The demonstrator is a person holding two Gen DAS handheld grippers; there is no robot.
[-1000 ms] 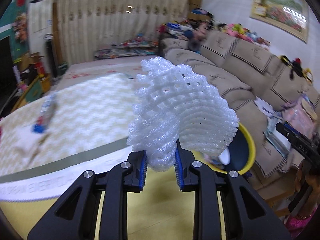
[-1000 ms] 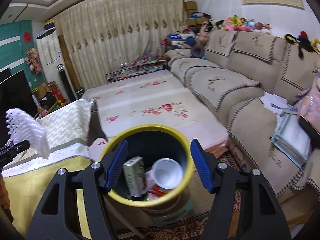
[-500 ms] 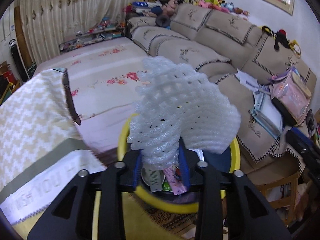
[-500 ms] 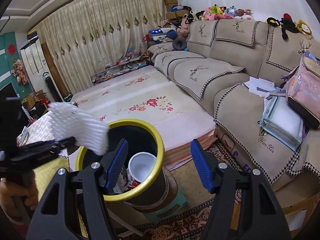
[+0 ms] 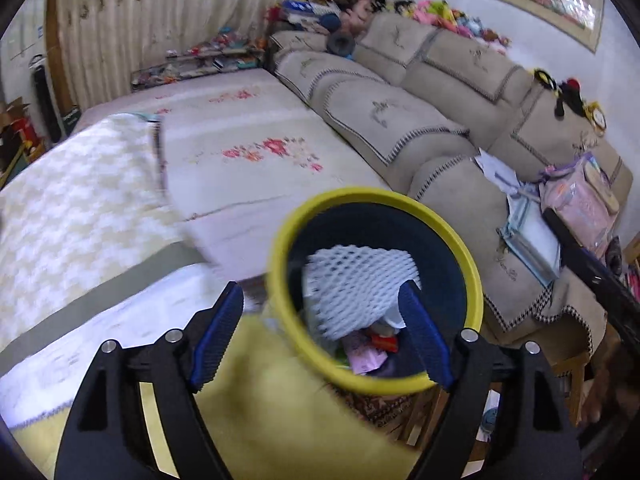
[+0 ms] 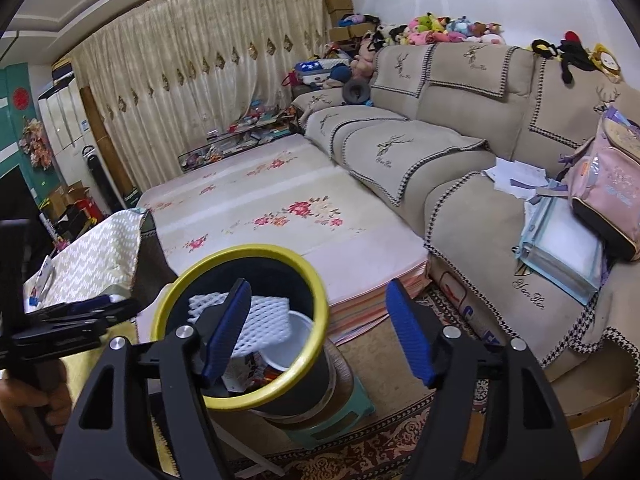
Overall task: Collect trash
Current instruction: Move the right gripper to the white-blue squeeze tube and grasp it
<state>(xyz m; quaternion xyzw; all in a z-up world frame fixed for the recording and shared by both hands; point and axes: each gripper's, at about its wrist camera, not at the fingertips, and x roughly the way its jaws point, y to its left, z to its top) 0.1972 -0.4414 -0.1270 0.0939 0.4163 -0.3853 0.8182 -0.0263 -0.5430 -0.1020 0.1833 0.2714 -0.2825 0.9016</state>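
left gripper (image 5: pixel 320 320): jaws opening, foam net clear of the pads, nothing gripped
foam net (image 5: pixel 352 292): white mesh, inside the bin mouth, lying on the other trash
bin (image 5: pixel 280 280): yellow rim, dark wall, beside the cloth-covered surface (image 5: pixel 80 208)
right gripper (image 6: pixel 318 328): jaws apart, empty, hovering over the bin
step tip: keep jaws wide, pull back without snagging the net
risk: light foam may cling to a pad
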